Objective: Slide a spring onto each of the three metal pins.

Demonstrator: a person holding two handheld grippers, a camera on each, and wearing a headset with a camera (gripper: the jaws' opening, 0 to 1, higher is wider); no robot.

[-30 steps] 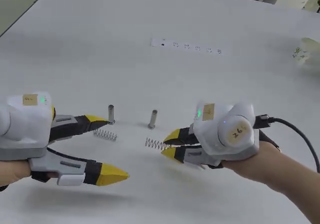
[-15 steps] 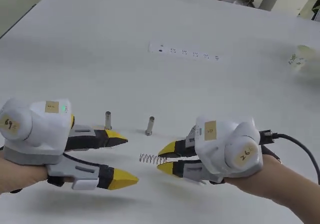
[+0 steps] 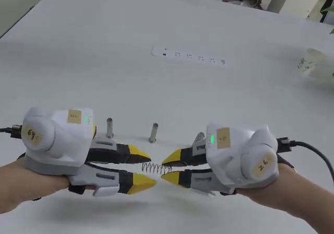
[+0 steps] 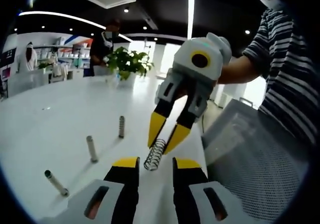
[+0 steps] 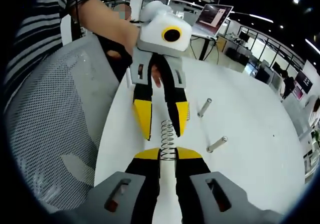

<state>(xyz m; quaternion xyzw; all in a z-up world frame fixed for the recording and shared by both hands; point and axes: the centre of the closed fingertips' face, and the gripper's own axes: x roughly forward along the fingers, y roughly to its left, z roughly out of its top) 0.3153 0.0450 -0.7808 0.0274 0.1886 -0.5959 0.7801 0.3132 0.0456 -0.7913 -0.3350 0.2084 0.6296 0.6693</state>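
Yellow-tipped jaws meet nose to nose low over the white table. We see the left gripper held roughly level in the left hand, pointing right. The right gripper, in the right hand, points left at it.

Jaw state:
- Right gripper: jaws narrow, pinched on one end of the spring.
- Left gripper: jaws apart, one on each side of the spring's free end (the left gripper view shows a gap on both sides).

The spring therefore lies between the two sets of tips, in line with both grippers.

Count: two grippers, one held spring, and three metal pins standing in a row on the table in the left gripper view. In the head view we count two of them, just beyond the jaws.

Markings: the left gripper's round end carries a handwritten sticker reading 69. The right gripper's mark appears to read 26. Each body also bears a tan label, too small to read.
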